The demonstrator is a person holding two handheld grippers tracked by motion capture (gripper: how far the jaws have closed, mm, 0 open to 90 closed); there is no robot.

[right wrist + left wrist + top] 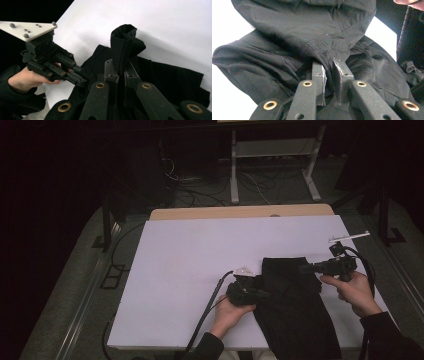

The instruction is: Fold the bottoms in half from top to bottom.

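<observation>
A black garment [295, 305] lies on the white table [185, 260] at the front right and hangs over the near edge. My left gripper [265, 294] lies low at the garment's left edge. In the left gripper view its jaws stand a narrow gap apart [329, 67], with a stitched fold of the garment [324, 42] pinched in that gap. My right gripper [302, 268] is at the garment's upper right. It is shut [119, 68] on a bunched fold of the cloth [125, 42], which stands up from the jaws. The left gripper [81, 81] also shows in the right gripper view.
The table's left and far parts are bare white, with a wooden strip [240, 212] along the far edge. Beyond it on the floor are cables [200, 190] and a white frame's legs [234, 175]. Dark floor lies on either side of the table.
</observation>
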